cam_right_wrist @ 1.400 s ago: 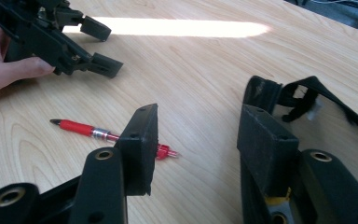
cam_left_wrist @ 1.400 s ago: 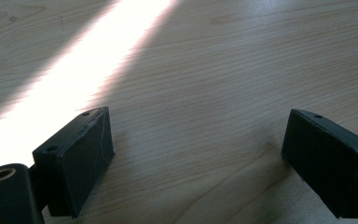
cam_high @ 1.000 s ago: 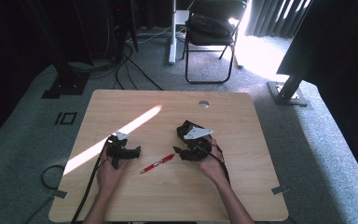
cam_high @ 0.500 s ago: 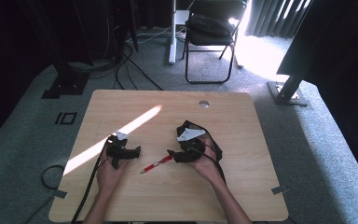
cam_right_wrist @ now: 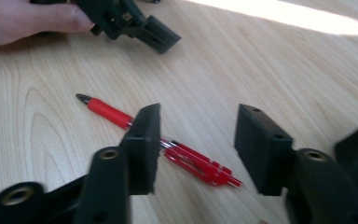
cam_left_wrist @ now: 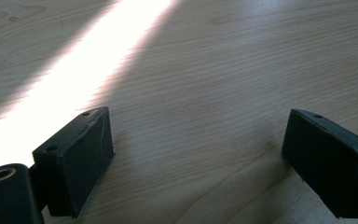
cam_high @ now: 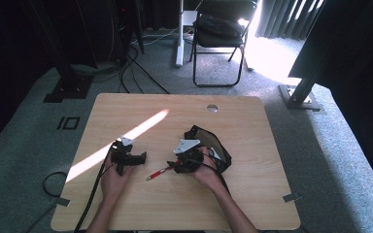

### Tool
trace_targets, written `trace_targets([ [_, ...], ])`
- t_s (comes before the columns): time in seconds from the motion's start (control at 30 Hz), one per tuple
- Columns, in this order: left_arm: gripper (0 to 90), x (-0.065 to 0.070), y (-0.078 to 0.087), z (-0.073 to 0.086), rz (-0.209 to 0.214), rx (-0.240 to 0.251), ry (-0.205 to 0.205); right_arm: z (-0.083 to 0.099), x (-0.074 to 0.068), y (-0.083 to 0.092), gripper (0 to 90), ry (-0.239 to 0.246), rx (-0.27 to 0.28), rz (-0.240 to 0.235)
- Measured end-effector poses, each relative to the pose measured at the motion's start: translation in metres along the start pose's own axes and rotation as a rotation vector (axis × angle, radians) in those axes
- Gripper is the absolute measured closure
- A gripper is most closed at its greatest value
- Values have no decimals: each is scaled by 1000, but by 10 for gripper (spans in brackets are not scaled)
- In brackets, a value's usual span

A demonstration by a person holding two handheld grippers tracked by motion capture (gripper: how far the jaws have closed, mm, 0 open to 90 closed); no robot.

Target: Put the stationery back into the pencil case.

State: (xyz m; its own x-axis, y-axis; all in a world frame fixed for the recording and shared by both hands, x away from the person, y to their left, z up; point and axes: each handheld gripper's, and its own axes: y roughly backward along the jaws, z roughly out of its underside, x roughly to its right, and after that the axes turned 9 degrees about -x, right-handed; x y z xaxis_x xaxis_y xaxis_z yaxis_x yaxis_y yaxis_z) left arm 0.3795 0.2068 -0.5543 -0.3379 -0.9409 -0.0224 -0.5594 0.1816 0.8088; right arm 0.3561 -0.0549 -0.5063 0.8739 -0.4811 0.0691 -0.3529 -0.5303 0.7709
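One red pen (cam_right_wrist: 158, 140) on the table (cam_high: 252, 204); two grippers, left (cam_left_wrist: 198, 161) and right (cam_right_wrist: 196, 140), both jaws apart

Pen (cam_high: 158, 172) lies on the table (cam_high: 252, 204) toward its near edge, between the left gripper (cam_high: 137, 158) and right gripper (cam_high: 176, 166), pouch (cam_high: 213, 145) just behind the right one.

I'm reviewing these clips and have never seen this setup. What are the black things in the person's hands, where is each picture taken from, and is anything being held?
A person holds two hand-held clamps. The high view looks down on the wooden table: left gripper, right gripper. Each gripper view looks along that tool's own two jaws. The right gripper's jaws stand open over a red pen lying flat on the wood, gripping nothing. The left gripper is open over bare wood, beside a sunlight stripe. A black pouch lies behind the right hand.
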Motion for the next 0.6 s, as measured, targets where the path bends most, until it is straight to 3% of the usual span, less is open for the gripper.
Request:
trace_targets([
  [0.33,89,0,0,0,0,0,0,-5,-9,-19,692,77,-39,-40],
  [0.6,89,0,0,0,0,0,0,-6,-7,-29,730,80,-73,-65],
])
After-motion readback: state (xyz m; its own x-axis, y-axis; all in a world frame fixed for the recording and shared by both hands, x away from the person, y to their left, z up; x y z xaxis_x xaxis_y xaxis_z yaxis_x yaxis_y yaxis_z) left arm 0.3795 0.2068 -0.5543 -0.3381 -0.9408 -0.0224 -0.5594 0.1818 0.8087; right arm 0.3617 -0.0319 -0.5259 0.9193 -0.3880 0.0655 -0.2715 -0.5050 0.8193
